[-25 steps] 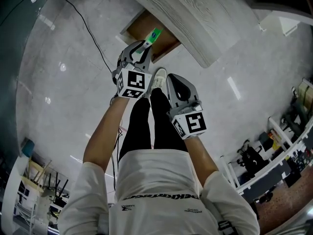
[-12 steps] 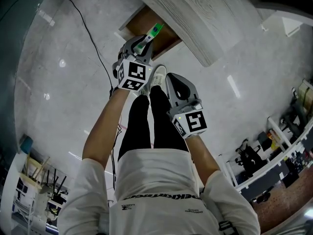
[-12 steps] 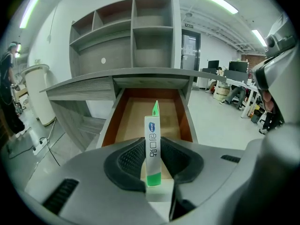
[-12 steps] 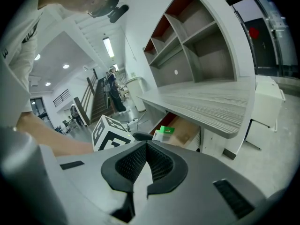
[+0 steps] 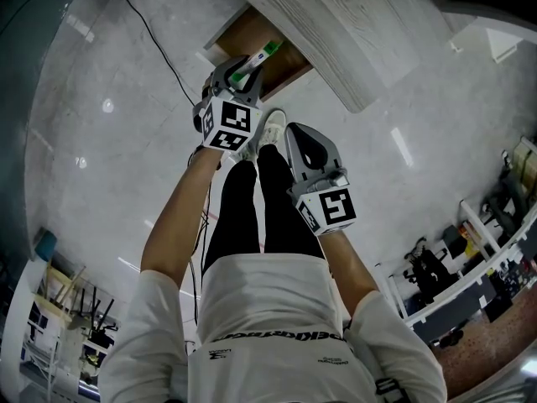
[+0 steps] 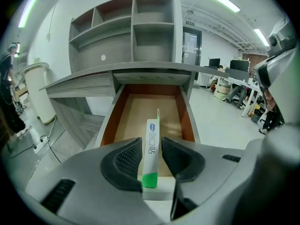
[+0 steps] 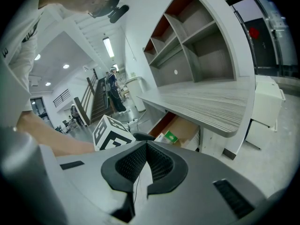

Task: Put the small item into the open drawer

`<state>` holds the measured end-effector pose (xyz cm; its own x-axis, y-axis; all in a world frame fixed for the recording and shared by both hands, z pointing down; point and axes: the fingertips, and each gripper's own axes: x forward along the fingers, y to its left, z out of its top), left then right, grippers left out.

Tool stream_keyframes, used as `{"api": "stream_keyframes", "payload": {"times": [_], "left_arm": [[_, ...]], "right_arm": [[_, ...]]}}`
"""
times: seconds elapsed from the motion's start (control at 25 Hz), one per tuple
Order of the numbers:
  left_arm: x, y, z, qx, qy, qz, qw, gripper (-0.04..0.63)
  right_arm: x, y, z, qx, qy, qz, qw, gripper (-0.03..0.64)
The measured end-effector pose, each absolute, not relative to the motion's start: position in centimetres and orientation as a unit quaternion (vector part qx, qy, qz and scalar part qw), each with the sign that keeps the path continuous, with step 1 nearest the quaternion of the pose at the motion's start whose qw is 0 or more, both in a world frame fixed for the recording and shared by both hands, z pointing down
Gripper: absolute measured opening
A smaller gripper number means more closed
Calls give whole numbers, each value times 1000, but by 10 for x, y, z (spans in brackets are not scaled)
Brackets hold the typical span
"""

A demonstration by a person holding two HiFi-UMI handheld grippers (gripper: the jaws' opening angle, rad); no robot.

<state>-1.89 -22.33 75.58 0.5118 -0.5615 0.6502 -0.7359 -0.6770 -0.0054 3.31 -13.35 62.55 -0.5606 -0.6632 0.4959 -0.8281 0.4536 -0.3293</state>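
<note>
Left gripper (image 6: 151, 150): your jaws had just been opening. The pads looked to stand a little off the tube, which was still between them.
Tube (image 6: 152, 135): it sat in the left jaws' gap, above the front of the drawer. Its green cap end was nearest you and its flat crimped end pointed in over the drawer's floor.
Drawer (image 6: 111, 121): it was pulled out, and no view showed anything in it. It lay straight ahead of and below your left jaws.
Long axis: the tube ran along your jaws and in line with the drawer's depth, tipped slightly off the jaw line.
Nearer hand: your left hand was at the drawer's front edge.
Right gripper (image 7: 146, 159): its jaws were closed together on nothing. You held it back from the drawer and to the left gripper's right.
Coming move: it probably turned on whether the cap end was past the drawer's front edge. If it was, the tube would likely drop inside. From these views you could not tell that for sure.
</note>
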Motion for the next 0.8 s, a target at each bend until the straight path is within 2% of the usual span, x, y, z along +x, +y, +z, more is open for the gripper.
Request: {"api": "stream_keyframes", "payload": {"times": [0.24, 0.8], "left_arm": [[-20, -227, 760, 858, -379, 319, 137, 146], [-18, -216, 723, 861, -392, 306, 106, 146]], "right_arm": [[31, -136, 632, 442, -840, 276, 150, 29], [41, -127, 614, 456, -840, 259, 138, 29]]}}
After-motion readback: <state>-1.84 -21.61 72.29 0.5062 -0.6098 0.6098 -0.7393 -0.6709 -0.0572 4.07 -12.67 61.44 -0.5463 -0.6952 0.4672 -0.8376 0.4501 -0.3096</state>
